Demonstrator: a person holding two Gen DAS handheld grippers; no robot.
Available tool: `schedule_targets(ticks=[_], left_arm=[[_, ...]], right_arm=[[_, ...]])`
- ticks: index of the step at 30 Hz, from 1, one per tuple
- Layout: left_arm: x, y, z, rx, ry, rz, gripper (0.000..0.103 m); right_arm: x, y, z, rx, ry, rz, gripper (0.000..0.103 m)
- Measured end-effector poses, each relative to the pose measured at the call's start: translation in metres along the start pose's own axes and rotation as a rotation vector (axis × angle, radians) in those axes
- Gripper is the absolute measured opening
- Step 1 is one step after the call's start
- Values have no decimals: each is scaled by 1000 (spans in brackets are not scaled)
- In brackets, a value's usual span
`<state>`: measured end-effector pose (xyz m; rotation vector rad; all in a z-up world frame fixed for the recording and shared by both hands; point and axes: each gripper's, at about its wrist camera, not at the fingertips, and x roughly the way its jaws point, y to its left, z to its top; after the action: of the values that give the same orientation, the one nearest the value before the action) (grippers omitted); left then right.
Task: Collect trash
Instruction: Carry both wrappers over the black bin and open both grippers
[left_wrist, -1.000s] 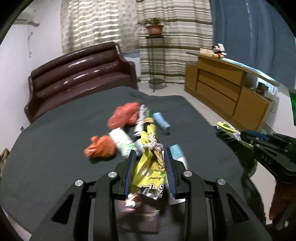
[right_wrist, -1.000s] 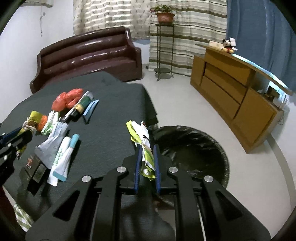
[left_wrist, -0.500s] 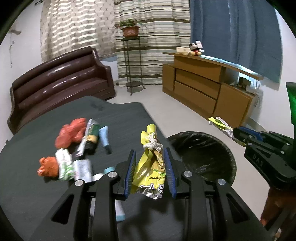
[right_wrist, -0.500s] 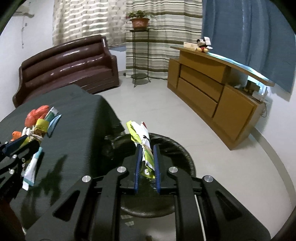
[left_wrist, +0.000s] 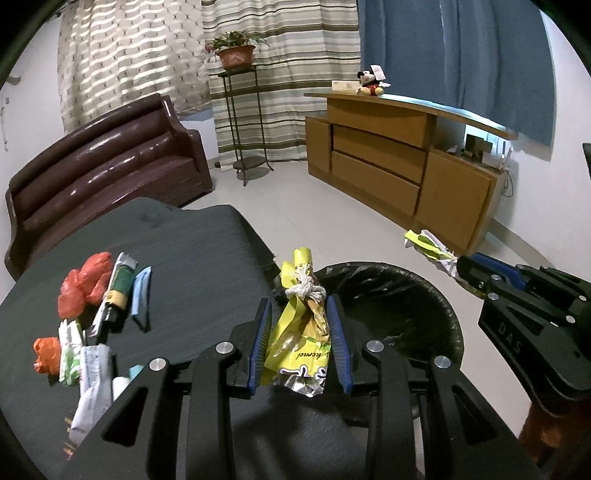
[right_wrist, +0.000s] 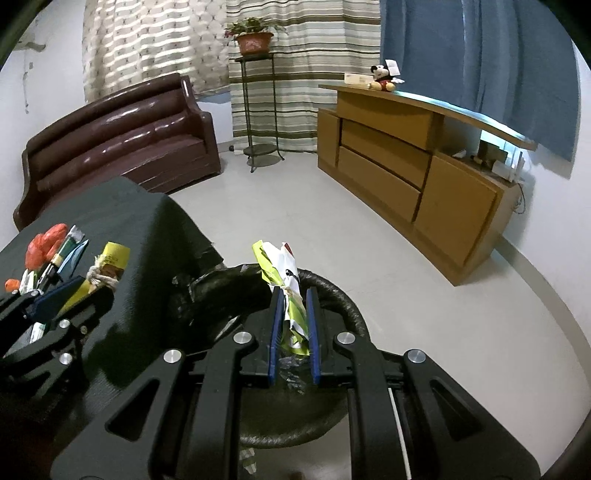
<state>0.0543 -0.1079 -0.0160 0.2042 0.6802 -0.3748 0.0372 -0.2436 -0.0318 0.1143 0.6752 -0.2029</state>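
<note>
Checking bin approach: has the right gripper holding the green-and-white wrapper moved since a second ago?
Yes. The right gripper swung from the dark table edge out over the black-lined trash bin.

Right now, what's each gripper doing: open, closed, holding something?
Left gripper: closed on a yellow snack wrapper tied with string.
Right gripper: closed on a crumpled green-and-white wrapper.

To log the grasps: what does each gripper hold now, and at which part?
The left gripper clamps a yellow snack bag by its lower body, below the string knot. The right gripper pinches a green-and-white wrapper at its lower end.
</note>
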Motion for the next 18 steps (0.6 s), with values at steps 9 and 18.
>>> schedule_targets(ticks=[9, 18], left_arm=[[17, -14, 1, 20, 42, 11, 42], [12, -14, 1, 21, 33, 18, 53]], right_arm=[[18, -16, -3, 51, 31, 9, 25], [13, -20, -2, 71, 14, -4, 34]])
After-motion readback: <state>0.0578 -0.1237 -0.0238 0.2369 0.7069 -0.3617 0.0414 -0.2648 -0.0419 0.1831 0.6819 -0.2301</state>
